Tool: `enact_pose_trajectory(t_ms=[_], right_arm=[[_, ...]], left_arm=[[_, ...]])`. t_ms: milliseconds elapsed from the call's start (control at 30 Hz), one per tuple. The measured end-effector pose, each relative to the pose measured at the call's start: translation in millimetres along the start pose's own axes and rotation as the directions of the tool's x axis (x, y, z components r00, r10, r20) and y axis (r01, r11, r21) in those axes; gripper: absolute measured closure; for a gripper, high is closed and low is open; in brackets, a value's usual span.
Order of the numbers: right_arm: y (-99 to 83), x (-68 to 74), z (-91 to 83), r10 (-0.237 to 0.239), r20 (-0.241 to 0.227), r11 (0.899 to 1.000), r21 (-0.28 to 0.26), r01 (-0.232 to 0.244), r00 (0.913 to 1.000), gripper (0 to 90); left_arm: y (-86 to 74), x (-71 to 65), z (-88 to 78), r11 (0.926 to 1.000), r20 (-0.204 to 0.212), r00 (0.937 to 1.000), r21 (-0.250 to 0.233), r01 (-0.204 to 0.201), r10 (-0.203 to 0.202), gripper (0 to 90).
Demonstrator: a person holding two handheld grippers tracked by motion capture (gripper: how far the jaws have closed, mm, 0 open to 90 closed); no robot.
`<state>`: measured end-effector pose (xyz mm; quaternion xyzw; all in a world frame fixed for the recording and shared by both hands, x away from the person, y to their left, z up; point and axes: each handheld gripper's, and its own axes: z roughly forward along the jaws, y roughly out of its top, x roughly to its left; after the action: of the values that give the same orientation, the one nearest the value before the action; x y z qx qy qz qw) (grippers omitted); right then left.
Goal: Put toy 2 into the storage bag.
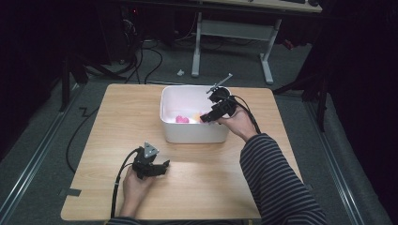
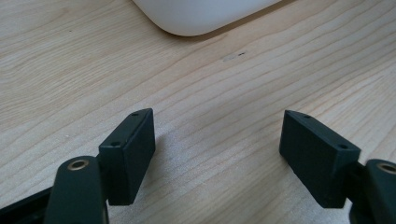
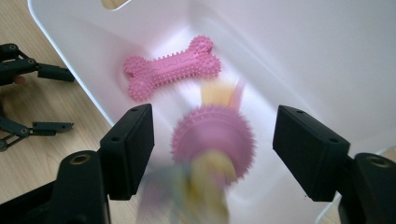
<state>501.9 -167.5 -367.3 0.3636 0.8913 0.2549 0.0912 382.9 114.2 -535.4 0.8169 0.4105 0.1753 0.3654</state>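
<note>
Right gripper view shows a blurred spiky toy (image 3: 212,140) beside a bone (image 3: 173,67).

One white bin (image 1: 192,133) on one wooden table (image 1: 108,122). Inside it, two toys: one pink spiky bone (image 3: 172,66) and one blurred pink-and-yellow spiked disc toy (image 3: 213,140). Two grippers, left (image 1: 162,168) and right (image 1: 206,118).

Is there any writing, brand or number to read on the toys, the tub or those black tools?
None can be read.
Pink bone: a faint raised line along its middle, too small to tell if it is lettering.
White tub, hand-held grippers, table: no text seen.
</note>
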Motion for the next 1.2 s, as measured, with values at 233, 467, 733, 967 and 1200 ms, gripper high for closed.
enact_pose_trajectory(t_ms=[233,467,733,967,1200], right_arm=[[-5.8,-0.4,-15.6,0.019,0.014,0.998,-0.062,-0.018,0.9997,29.4],[-27.9,1.1,-39.6,0.015,0.020,0.984,-0.177,-0.012,0.9997,31.7],[-59.9,-0.4,-63.5,0.057,0.031,0.959,-0.279,-0.046,0.9979,33.4],[-81.5,0.5,-79.0,0.078,0.046,0.946,-0.318,-0.060,0.9959,34.1],[-111.5,3.1,-91.3,0.101,0.066,0.934,-0.351,-0.071,0.9928,34.5]], left_arm=[[0.0,-0.1,0.1,1.0000,-0.002,1.0000,-0.001,0.001,-0.001,27.4],[0.0,-0.2,0.1,1.0000,-0.002,1.0000,-0.001,0.001,-0.001,27.4],[0.0,-0.2,0.1,1.0000,-0.002,1.0000,-0.002,0.002,-0.002,27.4],[0.0,-0.3,0.2,1.0000,-0.002,1.0000,-0.002,0.003,-0.003,27.4],[0.0,-0.2,0.1,1.0000,-0.002,1.0000,-0.002,0.002,-0.002,27.4]])
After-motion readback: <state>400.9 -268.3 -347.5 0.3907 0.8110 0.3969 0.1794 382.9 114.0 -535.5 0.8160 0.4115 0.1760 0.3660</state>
